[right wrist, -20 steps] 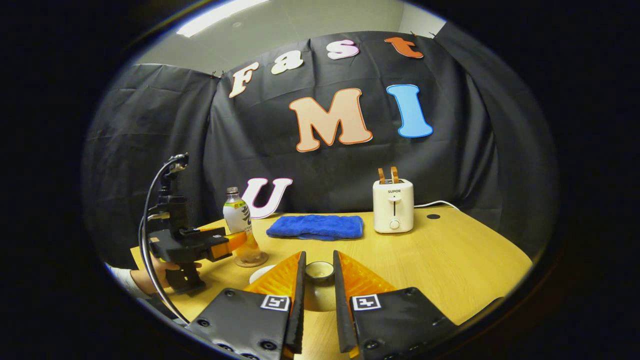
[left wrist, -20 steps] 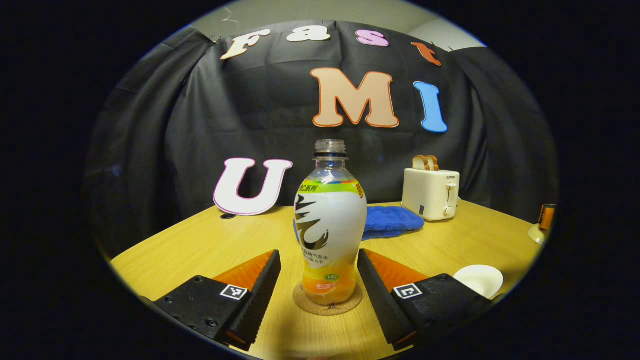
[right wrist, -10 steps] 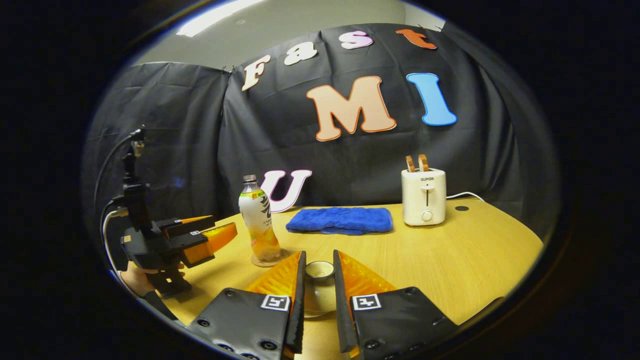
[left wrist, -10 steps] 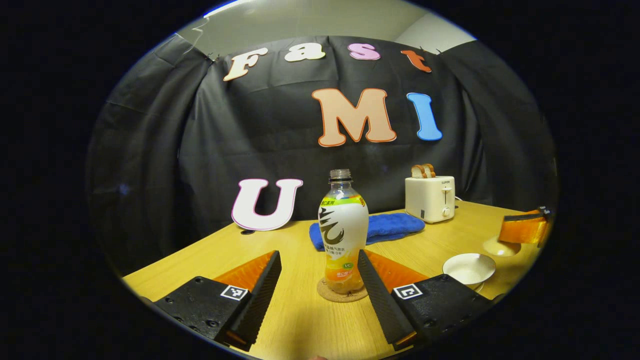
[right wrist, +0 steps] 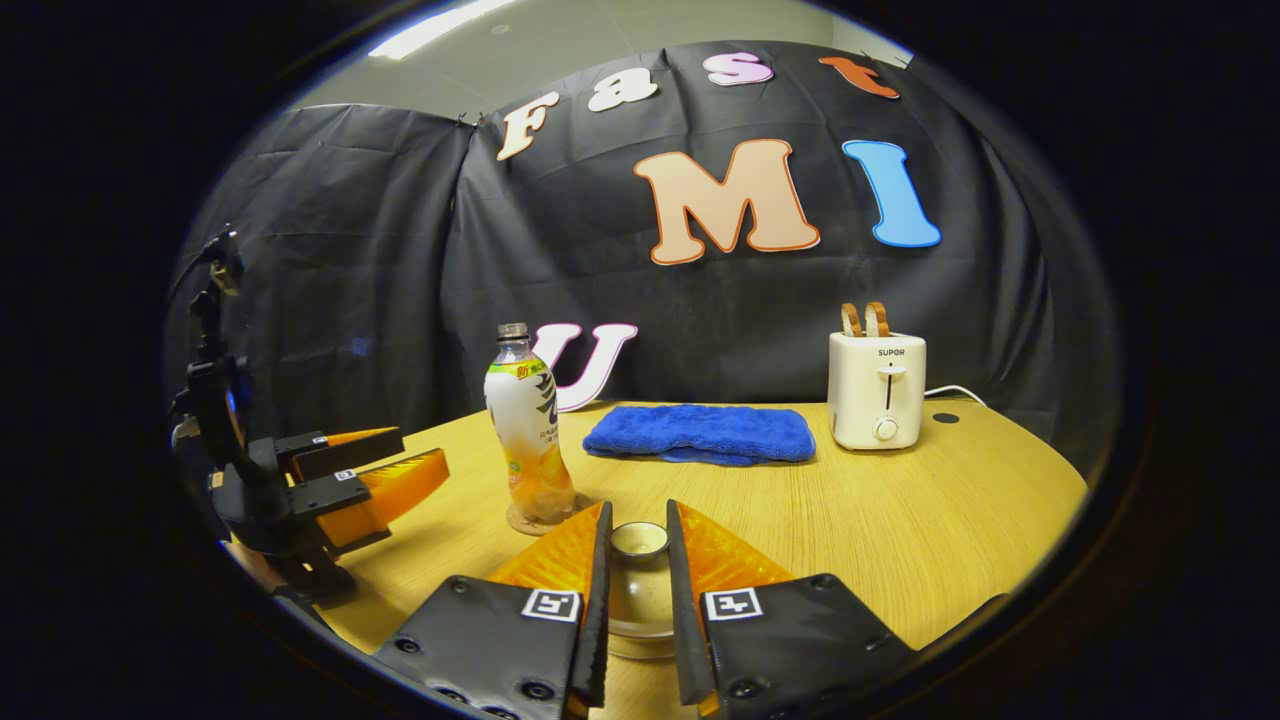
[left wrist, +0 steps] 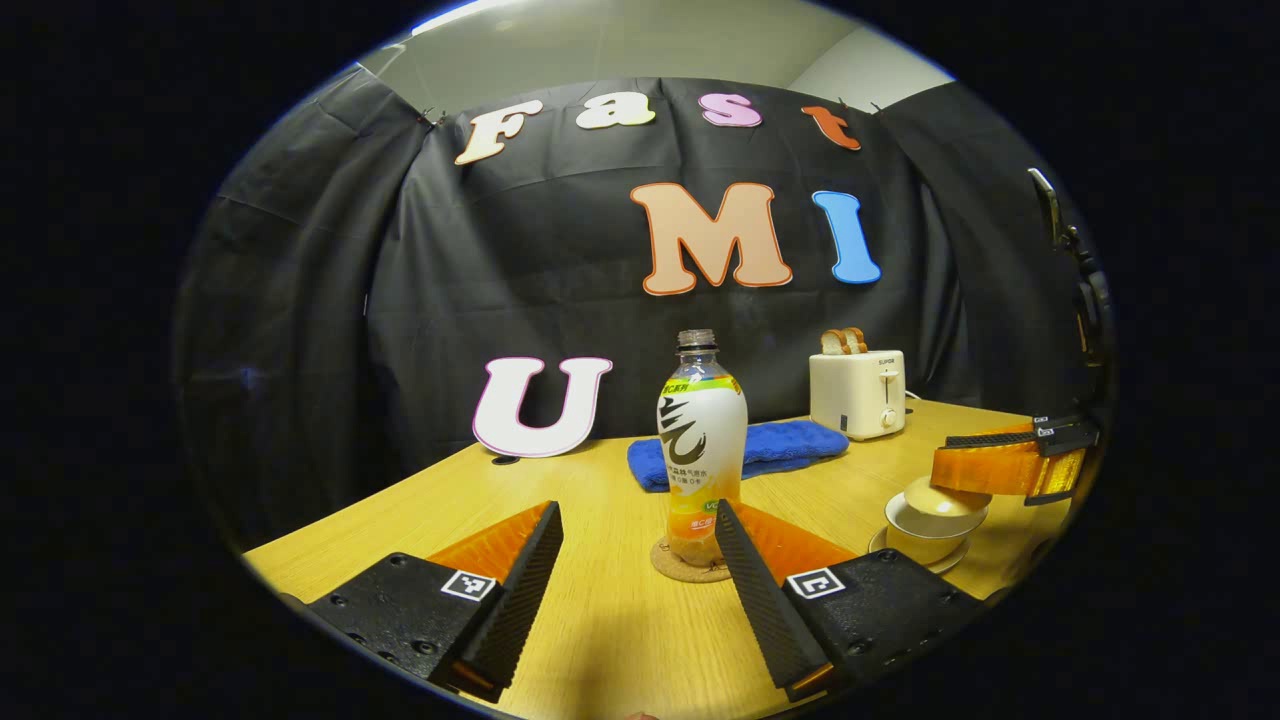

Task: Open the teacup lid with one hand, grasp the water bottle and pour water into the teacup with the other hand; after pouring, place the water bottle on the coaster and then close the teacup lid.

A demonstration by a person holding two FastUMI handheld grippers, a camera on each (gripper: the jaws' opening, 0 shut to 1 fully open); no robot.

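Between the right tongs (right wrist: 636, 560), apparently pinched: the lid (right wrist: 639, 541).

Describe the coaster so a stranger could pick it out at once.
On the wooden table, in front of the blue towel, stands the water bottle. The coaster is the round brown cork disc under its base, the only flat mat there.

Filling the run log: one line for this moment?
left tongs: open, empty | right tongs: shut on beige ceramic lid over white teacup | clear plastic water bottle: upright on round cork coaster
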